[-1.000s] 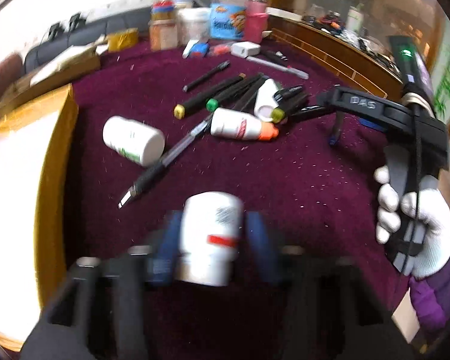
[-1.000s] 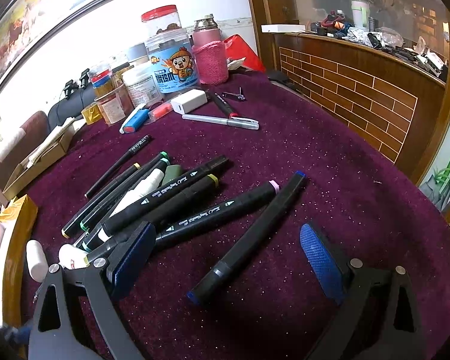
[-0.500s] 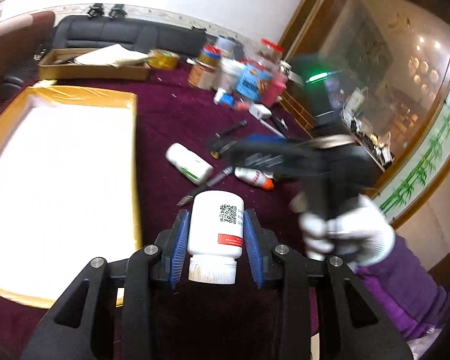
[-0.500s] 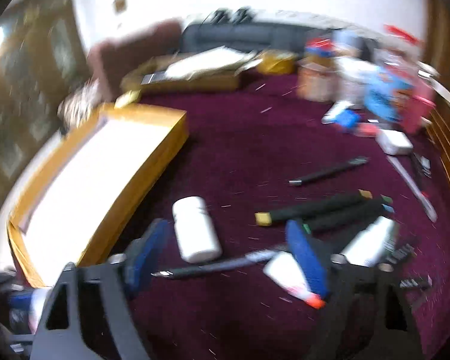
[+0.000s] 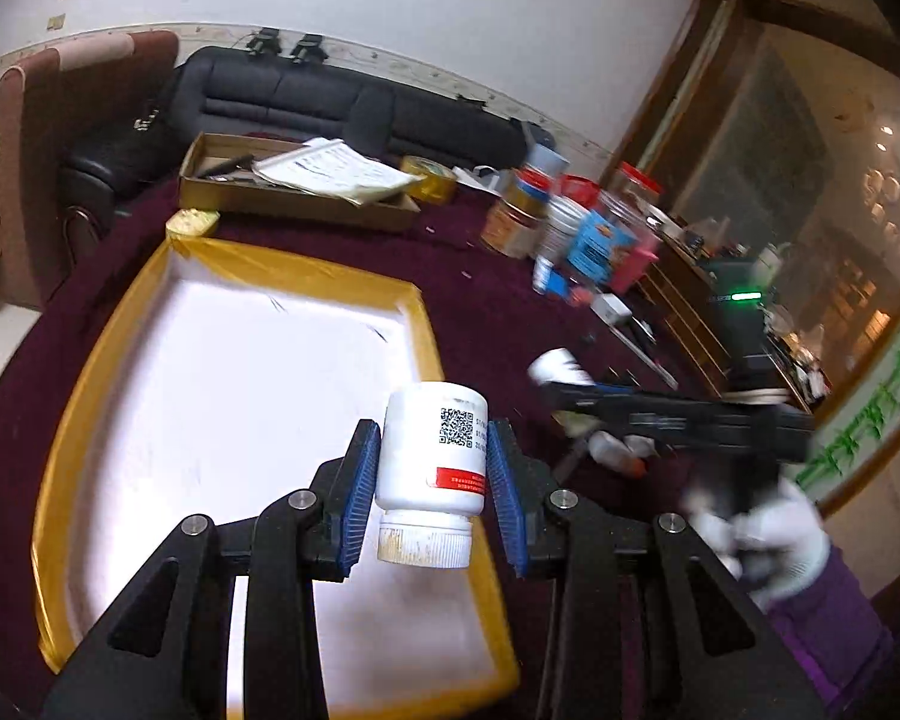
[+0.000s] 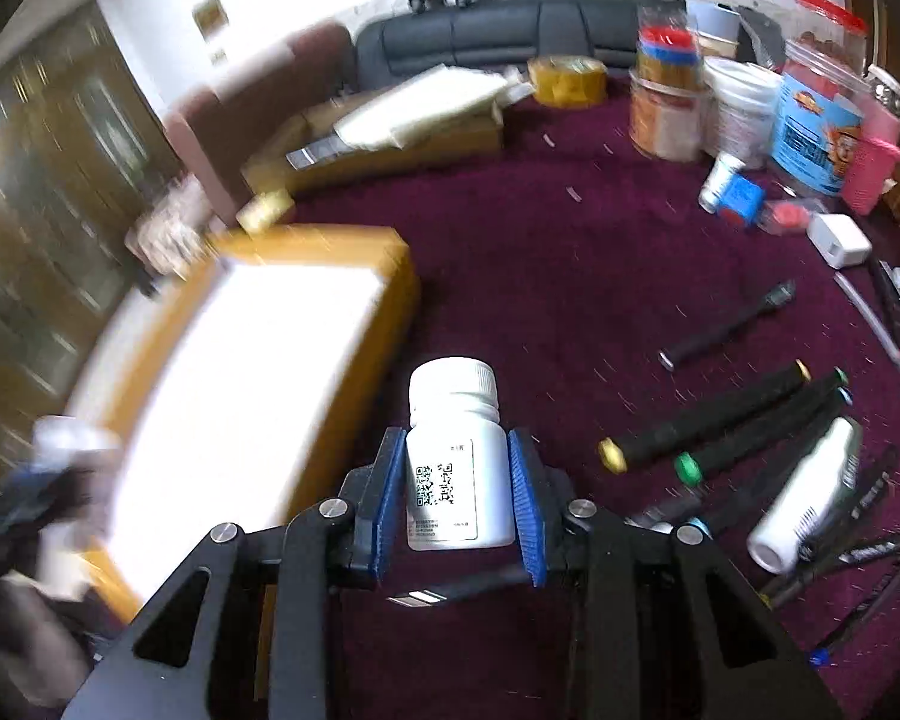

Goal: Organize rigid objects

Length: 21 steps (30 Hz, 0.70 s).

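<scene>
Left wrist view: the left gripper [image 5: 432, 495] pinches a white pill bottle [image 5: 431, 456] across its body, cap end toward the camera, its blue pads [image 5: 360, 501] flat on both sides. The bottle hangs over the near right part of the yellow-rimmed tray [image 5: 108, 354], whose white floor looks bare.

In the right wrist view, the right gripper [image 6: 457, 504] has a second white bottle [image 6: 457, 468] between its pads, cap pointing away; its jaws are closing, and the pads already seem to touch the label sides (contact looks light rather than firm). This bottle sits just right of the tray's right wall, over the maroon cloth [image 6: 570, 276]. Further right of the tray lie the black markers [image 6: 702, 414] and a white tube [image 6: 810, 498].

Both bottles are probably light, stiff plastic with smooth, rounded walls, so they could twist or slip in a shallow pinch. The best hold is likely mid-body, square across the widest part, not on the narrower ribbed cap
</scene>
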### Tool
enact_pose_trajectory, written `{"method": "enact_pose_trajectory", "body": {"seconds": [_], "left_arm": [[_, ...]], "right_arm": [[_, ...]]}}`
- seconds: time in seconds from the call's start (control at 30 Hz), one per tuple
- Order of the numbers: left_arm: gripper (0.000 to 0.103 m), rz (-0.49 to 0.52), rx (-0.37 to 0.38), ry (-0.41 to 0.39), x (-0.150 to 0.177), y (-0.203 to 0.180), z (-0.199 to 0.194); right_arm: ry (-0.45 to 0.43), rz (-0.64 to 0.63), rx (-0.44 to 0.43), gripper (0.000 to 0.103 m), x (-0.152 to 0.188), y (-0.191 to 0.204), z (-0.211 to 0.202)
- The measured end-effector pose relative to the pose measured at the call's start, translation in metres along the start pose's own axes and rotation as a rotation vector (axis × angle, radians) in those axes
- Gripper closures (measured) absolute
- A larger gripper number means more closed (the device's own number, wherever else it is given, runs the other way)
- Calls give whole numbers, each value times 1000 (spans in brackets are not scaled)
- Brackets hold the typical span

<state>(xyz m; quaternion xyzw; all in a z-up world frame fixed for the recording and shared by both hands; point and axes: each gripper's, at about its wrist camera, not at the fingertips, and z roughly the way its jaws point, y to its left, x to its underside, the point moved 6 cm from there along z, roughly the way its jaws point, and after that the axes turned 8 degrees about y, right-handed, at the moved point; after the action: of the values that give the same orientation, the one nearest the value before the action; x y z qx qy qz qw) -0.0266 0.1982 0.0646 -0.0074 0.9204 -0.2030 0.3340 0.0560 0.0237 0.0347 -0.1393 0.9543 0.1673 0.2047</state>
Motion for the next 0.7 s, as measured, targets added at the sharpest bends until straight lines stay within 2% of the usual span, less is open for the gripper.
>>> {"method": "enact_pose_trajectory", "body": {"seconds": [0.07,0.13,0.23,0.43,0.53,0.63,0.7], "left_arm": [[69,-38,3,17,-16,14,17],[69,-112,50,56,-32,29,45],[70,-190,59,102,-40,45,76],[70,-315,57,132,-38,75,114],[70,-359,63,143,-35,82,120],[67,-359,67,151,-34,83,120],[64,-352,64,140,-36,81,115]], "right_arm": [[0,14,-82,73,-15,17,1],[8,20,-115,73,-29,33,9],[35,18,-103,73,-45,53,34],[70,28,-68,73,-55,72,74],[79,33,-60,72,-59,65,81],[70,41,-48,71,-60,60,83],[61,45,-63,65,-59,58,77]]}}
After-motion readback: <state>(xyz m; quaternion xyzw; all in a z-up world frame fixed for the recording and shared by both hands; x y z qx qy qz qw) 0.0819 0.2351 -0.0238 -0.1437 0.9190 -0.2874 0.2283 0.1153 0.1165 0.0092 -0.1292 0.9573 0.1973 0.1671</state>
